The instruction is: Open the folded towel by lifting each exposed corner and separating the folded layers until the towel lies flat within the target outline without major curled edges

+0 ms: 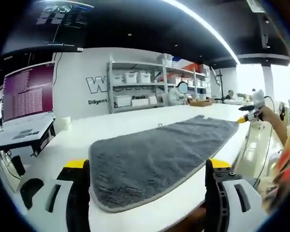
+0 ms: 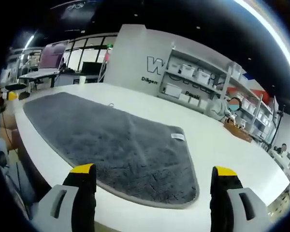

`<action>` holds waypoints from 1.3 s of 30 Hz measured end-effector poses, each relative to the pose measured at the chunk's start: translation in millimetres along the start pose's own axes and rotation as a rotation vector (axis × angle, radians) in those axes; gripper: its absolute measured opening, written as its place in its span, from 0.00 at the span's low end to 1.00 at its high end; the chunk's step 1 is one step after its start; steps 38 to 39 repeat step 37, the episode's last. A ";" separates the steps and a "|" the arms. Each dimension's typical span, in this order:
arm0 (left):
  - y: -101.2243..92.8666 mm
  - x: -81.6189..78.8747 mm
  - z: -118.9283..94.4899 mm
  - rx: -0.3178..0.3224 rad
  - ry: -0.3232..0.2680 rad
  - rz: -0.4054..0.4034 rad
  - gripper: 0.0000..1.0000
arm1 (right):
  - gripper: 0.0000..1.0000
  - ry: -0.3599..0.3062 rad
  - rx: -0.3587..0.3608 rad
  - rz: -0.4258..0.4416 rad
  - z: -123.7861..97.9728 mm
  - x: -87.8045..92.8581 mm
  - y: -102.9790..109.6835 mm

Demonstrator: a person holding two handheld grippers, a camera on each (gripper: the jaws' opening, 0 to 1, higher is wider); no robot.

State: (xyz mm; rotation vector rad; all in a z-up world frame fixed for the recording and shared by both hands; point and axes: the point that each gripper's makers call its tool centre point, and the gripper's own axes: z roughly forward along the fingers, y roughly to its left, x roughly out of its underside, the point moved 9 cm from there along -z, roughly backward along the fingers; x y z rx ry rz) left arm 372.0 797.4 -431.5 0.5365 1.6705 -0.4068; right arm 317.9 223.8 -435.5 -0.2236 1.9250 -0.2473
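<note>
Grey plush towel (image 1: pixel 157 157) flat on smooth white table (image 1: pixel 116 125), rounded corners, both grippers' fingers apart, empty.

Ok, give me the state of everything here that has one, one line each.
Towel: spread open and flat on the white table, edges uncurled.
Left gripper: open, holding nothing.
Right gripper: open, holding nothing.
Laptop: lid up, screen lit.

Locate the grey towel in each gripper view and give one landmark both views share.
Left gripper view: grey towel lies centre, running from between the gripper jaws toward upper right.
Right gripper view: it spans left to lower centre on the white table.
Shared landmark: the shelving rack of white bins.
</note>
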 end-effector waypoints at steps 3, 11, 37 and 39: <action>-4.2 2.8 -4.0 0.007 0.008 0.006 0.99 | 0.99 -0.009 0.001 -0.003 -5.4 -0.9 3.4; -13.0 -1.6 -14.5 0.031 -0.008 0.009 1.00 | 0.99 -0.029 0.004 -0.003 -24.1 1.0 7.3; -14.9 -8.3 -12.1 0.029 -0.030 0.022 1.00 | 0.99 -0.018 0.031 0.014 -40.0 6.1 -1.2; -14.9 -8.3 -12.1 0.029 -0.030 0.022 1.00 | 0.99 -0.018 0.031 0.014 -40.0 6.1 -1.2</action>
